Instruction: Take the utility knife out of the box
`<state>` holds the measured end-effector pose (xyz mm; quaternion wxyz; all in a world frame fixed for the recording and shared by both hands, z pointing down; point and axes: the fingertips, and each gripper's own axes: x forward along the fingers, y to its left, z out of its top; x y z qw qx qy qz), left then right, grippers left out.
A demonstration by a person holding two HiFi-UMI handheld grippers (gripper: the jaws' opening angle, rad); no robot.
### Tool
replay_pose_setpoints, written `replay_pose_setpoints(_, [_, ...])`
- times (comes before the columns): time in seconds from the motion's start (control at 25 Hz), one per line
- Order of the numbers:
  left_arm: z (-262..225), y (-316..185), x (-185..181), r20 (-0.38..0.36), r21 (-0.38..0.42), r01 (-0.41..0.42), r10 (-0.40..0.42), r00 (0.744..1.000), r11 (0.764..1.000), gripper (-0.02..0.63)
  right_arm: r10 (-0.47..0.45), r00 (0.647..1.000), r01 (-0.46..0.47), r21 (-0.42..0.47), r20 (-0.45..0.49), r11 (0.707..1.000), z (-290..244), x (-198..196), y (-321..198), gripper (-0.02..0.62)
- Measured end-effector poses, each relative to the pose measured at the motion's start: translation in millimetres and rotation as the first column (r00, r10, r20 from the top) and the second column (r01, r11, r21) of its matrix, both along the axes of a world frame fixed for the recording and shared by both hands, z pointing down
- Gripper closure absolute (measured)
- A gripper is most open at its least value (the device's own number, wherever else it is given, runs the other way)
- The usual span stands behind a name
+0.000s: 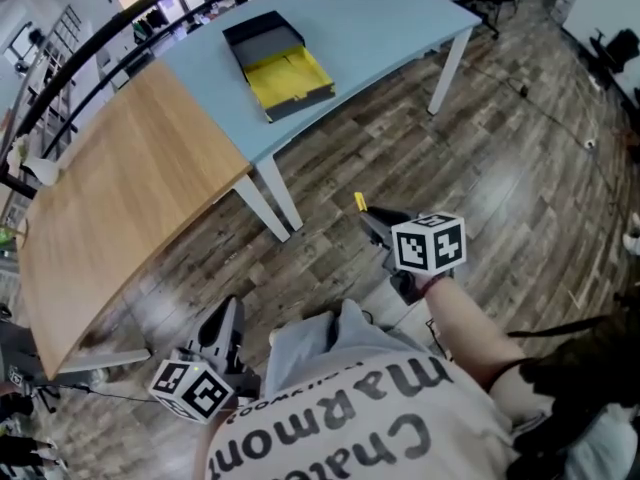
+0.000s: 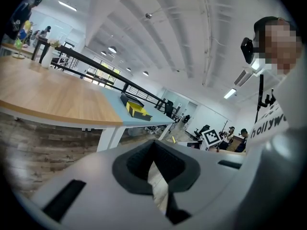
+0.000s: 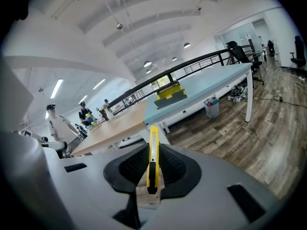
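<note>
Got the utility knife (image 3: 153,143) clamped edge-on in the right hand-held gripper (image 3: 152,171), long axis poking straight out along the jaws, well clear of the open box (image 1: 277,65) way ahead on the blue bench (image 1: 390,13), left hand-held gripper (image 2: 156,174) slightly parted and empty.

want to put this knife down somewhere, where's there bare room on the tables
The wooden table is bare over most of its top, up to its seam with the blue table. The blue table is free right of the open box, toward its corner leg. Only the box's own patch is taken.
</note>
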<state>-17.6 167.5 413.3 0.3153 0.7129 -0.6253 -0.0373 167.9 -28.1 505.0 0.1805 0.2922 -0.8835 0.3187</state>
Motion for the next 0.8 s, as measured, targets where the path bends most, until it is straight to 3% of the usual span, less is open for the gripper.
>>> replay_pose_setpoints(0.8, [-5,-2,-8,-0.004,0.018,-0.004,0.005,1.000,1.000,0.604,0.004,1.000,-0.004,-0.010,-0.003,1.000,-3,-5,1,0.512])
